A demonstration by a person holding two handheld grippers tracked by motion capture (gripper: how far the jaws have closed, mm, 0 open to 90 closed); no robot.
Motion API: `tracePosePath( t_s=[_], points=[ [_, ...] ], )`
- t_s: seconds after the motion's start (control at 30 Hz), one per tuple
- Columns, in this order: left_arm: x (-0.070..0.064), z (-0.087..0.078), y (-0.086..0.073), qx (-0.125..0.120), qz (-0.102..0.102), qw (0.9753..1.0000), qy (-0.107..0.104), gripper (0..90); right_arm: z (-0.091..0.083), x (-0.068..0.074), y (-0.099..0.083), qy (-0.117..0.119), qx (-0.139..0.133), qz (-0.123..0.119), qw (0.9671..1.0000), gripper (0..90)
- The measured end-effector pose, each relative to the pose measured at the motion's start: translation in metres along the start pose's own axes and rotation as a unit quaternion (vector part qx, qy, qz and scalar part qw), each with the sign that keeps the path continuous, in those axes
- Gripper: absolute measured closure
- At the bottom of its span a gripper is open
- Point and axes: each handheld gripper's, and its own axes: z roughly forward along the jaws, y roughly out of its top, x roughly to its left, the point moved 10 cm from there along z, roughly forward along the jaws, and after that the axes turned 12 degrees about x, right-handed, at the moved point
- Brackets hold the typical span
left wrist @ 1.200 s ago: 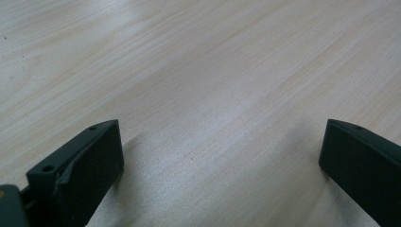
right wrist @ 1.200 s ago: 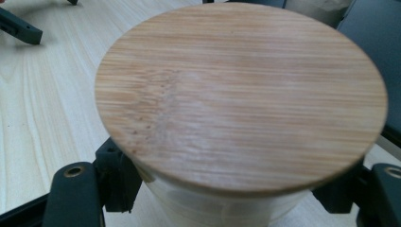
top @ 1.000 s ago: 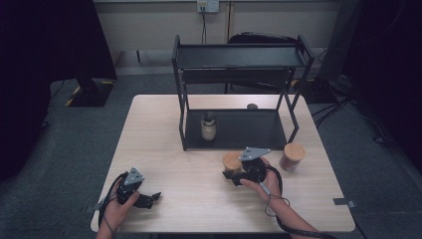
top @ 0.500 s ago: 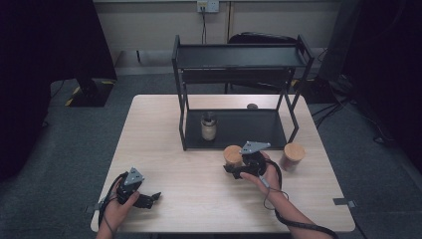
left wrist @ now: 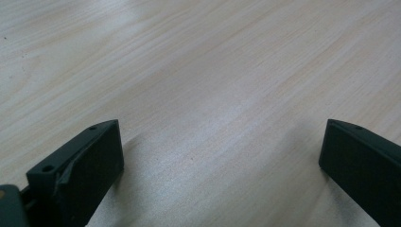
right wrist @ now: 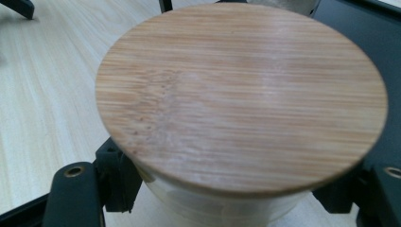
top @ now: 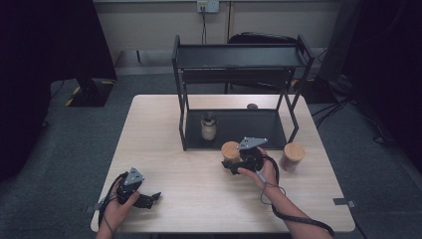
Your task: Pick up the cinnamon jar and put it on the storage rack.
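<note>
A glass jar with a round bamboo lid [top: 230, 149] is held just in front of the black rack's lower shelf [top: 249, 135]. My right gripper [top: 230, 161] is shut on the jar's body below the lid. In the right gripper view the bamboo lid [right wrist: 241, 94] is very close, with the right gripper [right wrist: 227, 201] clamped on the glass on both sides. My left gripper [top: 152, 198] rests near the table's front left edge. Its jaws stand wide apart over bare wood in the left gripper view, with nothing in the left gripper [left wrist: 222, 156].
A second bamboo-lidded jar [top: 292, 157] stands on the table right of the held one. A dark-lidded jar [top: 208, 127] sits on the left of the rack's lower shelf. The rack's top shelf [top: 239, 56] is bare. A small dark disc [top: 252, 106] lies behind the rack.
My right gripper has carried the bamboo-lidded jar a little away from the person, towards the rack's front edge. The left gripper has stayed still.
</note>
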Motion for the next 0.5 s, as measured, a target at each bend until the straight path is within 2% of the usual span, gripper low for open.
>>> tracePosePath(
  t_s=[0.5],
  points=[
    [0.000, 0.000, 0.000, 0.000, 0.000, 1.0000, 0.000, 0.1, -0.002, -0.015, 0.015, -0.011, -0.003, 0.006, 0.9999, 25.0]
  ],
)
